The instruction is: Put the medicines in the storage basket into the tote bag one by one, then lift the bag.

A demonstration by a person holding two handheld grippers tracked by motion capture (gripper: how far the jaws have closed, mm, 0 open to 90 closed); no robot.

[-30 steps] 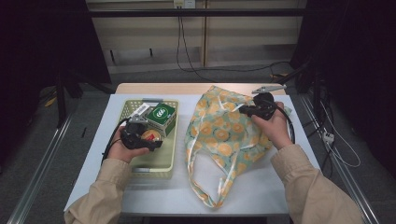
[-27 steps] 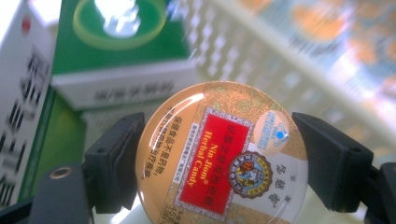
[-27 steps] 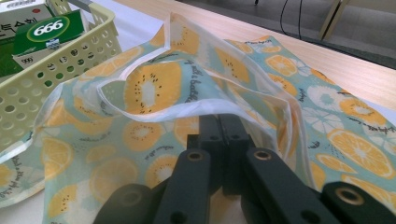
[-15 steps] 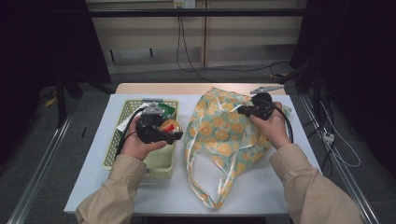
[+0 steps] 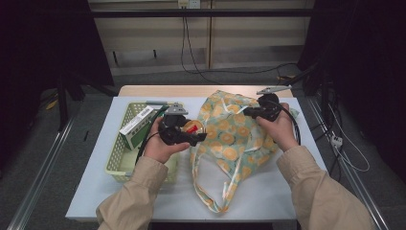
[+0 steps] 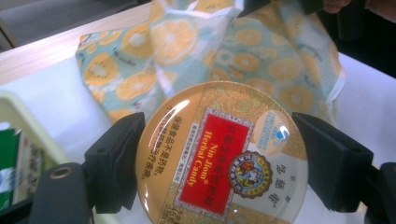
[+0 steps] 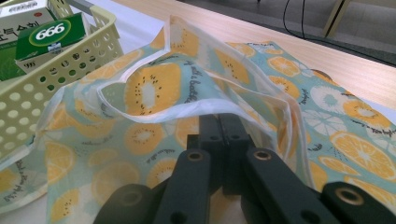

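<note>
1. High view: the left gripper (image 5: 191, 136) is clamped on a round gold tin of herbal candy with a red label (image 5: 192, 127), held just past the right edge of the pale yellow perforated plastic basket (image 5: 120, 158) and right at the left edge of the light-blue fabric tote bag printed with orange slices (image 5: 234, 143). The bag lies in the middle of the white table (image 5: 268, 191), handles trailing toward the near edge. The right gripper (image 5: 249, 112) sits at the bag's far edge, jaws together on the fabric. A white-and-green carton (image 5: 136, 127) lies in the basket.
2. Left gripper view: both black jaws press the tin (image 6: 219, 156) on its sides, with the bag (image 6: 261, 51) just behind it.
3. Right gripper view: jaws pinched shut on the bag's white-trimmed rim (image 7: 187, 112), so the mouth is lifted a bit. Basket (image 7: 37, 93) at the left with a green "666" box (image 7: 49, 33) in it.
</note>
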